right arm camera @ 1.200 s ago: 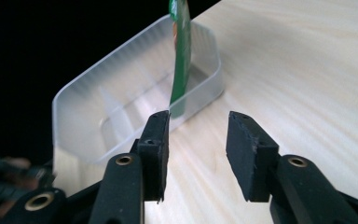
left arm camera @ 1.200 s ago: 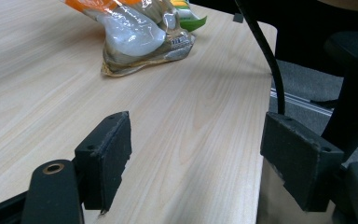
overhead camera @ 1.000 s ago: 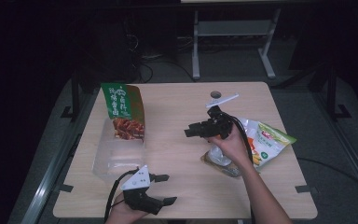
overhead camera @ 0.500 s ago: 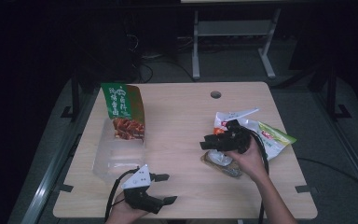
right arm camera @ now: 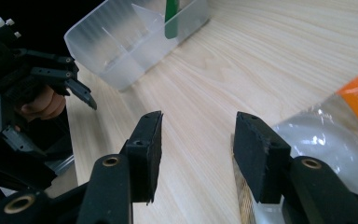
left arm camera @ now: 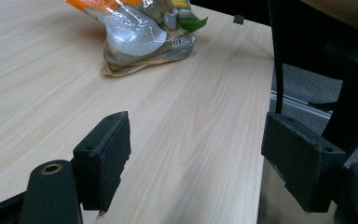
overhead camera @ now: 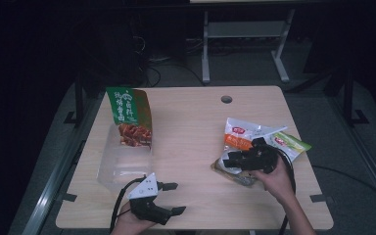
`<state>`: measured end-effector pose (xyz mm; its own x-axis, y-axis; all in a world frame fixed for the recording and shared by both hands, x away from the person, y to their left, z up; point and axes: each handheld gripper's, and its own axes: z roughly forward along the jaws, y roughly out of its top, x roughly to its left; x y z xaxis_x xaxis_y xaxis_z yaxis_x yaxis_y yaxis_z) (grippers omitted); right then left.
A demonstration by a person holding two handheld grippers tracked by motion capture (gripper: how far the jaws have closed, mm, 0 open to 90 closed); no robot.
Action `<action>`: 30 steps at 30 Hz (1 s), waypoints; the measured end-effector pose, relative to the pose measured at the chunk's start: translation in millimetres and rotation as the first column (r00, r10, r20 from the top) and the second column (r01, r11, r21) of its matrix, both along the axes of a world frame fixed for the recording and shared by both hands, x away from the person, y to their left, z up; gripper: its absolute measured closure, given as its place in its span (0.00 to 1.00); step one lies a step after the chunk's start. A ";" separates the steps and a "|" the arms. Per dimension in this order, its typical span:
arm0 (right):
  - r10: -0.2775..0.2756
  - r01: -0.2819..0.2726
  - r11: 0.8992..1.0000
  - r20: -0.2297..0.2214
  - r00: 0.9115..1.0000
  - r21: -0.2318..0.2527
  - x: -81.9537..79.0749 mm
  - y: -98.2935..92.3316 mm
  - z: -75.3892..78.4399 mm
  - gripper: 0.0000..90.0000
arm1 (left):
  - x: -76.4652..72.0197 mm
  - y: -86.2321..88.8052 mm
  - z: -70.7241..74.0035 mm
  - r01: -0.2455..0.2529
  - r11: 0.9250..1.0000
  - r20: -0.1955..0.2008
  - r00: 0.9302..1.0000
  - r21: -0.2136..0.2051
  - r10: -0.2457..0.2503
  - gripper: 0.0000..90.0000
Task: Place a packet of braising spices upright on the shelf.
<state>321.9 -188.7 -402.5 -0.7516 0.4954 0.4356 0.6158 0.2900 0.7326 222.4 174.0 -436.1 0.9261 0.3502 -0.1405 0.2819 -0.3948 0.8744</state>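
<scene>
1. Darkness surrounded the pale wooden table (overhead camera: 196, 132), with a metal stand behind it on the grey floor.
2. We saw a clear plastic bin (overhead camera: 120, 164) at the table's left side, and a green snack bag (overhead camera: 129, 115) stood upright in its far end.
3. We saw a pile of snack packets (overhead camera: 254, 142) at the right side: an orange-and-white packet (overhead camera: 238, 133) farthest from us, a green packet (overhead camera: 290, 143) at the right, and a clear pouch (overhead camera: 235, 171) at the near left.
4. We held the right gripper (overhead camera: 227, 160) low over that pile, pointing left, its tips above the clear pouch.
5. In the right gripper view its jaws stood apart with bare wood between them; they had just been opening, and the right-hand jaw lay at the pouch's edge (right arm camera: 326, 140), though we could not tell whether it touched.
6. We held the left gripper (overhead camera: 174, 198) at the near edge, just beside the bin's near corner.
7. In the left gripper view its jaws stood wide apart with nothing between them, aimed across the table toward the packets (left arm camera: 140, 37).
</scene>
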 end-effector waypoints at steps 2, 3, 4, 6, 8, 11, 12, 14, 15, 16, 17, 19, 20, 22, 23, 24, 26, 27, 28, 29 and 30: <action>-0.008 0.008 1.000 -0.001 1.000 0.008 -2.7 -3.3 -2.9 0.57 | 0.4 0.0 -0.4 -0.001 1.000 -0.001 1.000 -0.001 0.001 0.26; -0.011 0.011 1.000 -0.006 1.000 0.008 -4.1 -4.6 -4.1 0.57 | 0.5 0.0 -0.6 -0.001 1.000 -0.002 1.000 -0.001 0.001 0.26; -0.016 0.016 1.000 -0.012 1.000 0.006 -5.2 -5.2 -5.4 0.56 | 0.5 -0.3 -0.7 0.000 1.000 -0.003 1.000 -0.002 0.000 0.26; -0.018 0.018 1.000 -0.010 1.000 0.002 -7.2 -6.7 -7.4 0.56 | 0.3 -0.9 -0.9 -0.002 1.000 -0.004 1.000 -0.002 0.002 0.26; -0.024 0.024 1.000 -0.012 1.000 -0.004 -8.8 -8.2 -9.1 0.56 | 0.0 -1.7 -1.3 -0.003 1.000 -0.008 1.000 -0.003 0.003 0.26; -0.037 0.036 0.999 -0.013 0.999 -0.016 -12.3 -12.0 -9.8 0.56 | 0.5 -2.3 -1.8 0.003 1.000 -0.008 1.000 0.006 -0.003 0.26; -0.041 0.041 0.999 -0.007 0.999 -0.017 -13.3 -13.9 -10.2 0.56 | 0.5 -2.6 -1.9 0.005 1.000 -0.005 1.000 0.007 -0.005 0.26; -0.056 0.056 0.998 -0.003 0.998 -0.016 -16.3 -18.1 -10.4 0.56 | 0.1 -3.0 -1.7 0.006 1.000 -0.004 1.000 0.008 -0.006 0.25; -0.067 0.067 0.998 -0.005 0.998 -0.015 -18.0 -20.1 -10.6 0.55 | 0.3 -2.9 -1.4 0.009 1.000 0.000 1.000 0.011 -0.009 0.26; -0.075 0.075 0.997 -0.001 0.997 -0.021 -19.6 -21.8 -10.8 0.55 | 0.3 -3.0 -1.0 0.011 1.000 0.003 1.000 0.010 -0.011 0.26; -0.085 0.085 0.996 0.000 0.996 -0.029 -21.0 -23.7 -10.7 0.55 | -0.1 -3.0 -0.8 0.008 1.000 0.002 1.000 0.006 -0.008 0.26; -0.104 0.103 0.994 -0.006 0.995 -0.031 -22.8 -28.3 -10.0 0.55 | -0.5 -2.2 -0.2 0.007 1.000 0.007 1.000 0.006 -0.007 0.26; -0.111 0.111 0.993 0.000 0.994 -0.028 -22.8 -30.5 -9.9 0.55 | -0.8 -2.0 -0.1 0.007 1.000 0.007 1.000 0.010 -0.007 0.26; -0.130 0.130 0.991 0.006 0.992 -0.045 -23.2 -34.8 -8.4 0.54 | -1.4 -1.5 0.1 0.005 1.000 0.007 1.000 0.009 -0.005 0.26; -0.136 0.137 0.989 0.010 0.991 -0.049 -22.9 -36.9 -8.1 0.54 | -1.7 -1.2 0.4 0.006 1.000 0.007 1.000 0.006 -0.006 0.26; -0.143 0.144 0.988 0.013 0.990 -0.050 -22.6 -39.3 -7.8 0.54 | -1.8 -1.0 0.6 0.006 1.000 0.011 1.000 0.007 -0.006 0.26; -0.161 0.161 0.985 0.015 0.987 -0.061 -22.7 -43.9 -7.2 0.53 | -1.4 -0.7 0.8 0.006 1.000 0.012 1.000 0.006 -0.006 0.26; -0.169 0.170 0.983 0.017 0.986 -0.068 -22.9 -46.4 -7.1 0.53 | -1.1 -0.4 0.9 0.006 1.000 0.011 1.000 0.006 -0.006 0.26; -0.179 0.179 0.981 0.018 0.984 -0.075 -23.2 -48.8 -7.0 0.52 | -1.0 -0.4 0.9 0.004 1.000 0.011 1.000 0.005 -0.004 0.26; -0.191 0.192 0.977 0.023 0.981 -0.089 -23.5 -51.3 -6.8 0.52 | -1.0 -0.2 1.0 0.004 1.000 0.012 1.000 0.004 -0.004 0.26; -0.204 0.206 0.974 0.029 0.979 -0.097 -23.4 -54.7 -6.9 0.51 | -1.0 -0.1 1.0 0.004 1.000 0.012 1.000 0.005 -0.004 0.25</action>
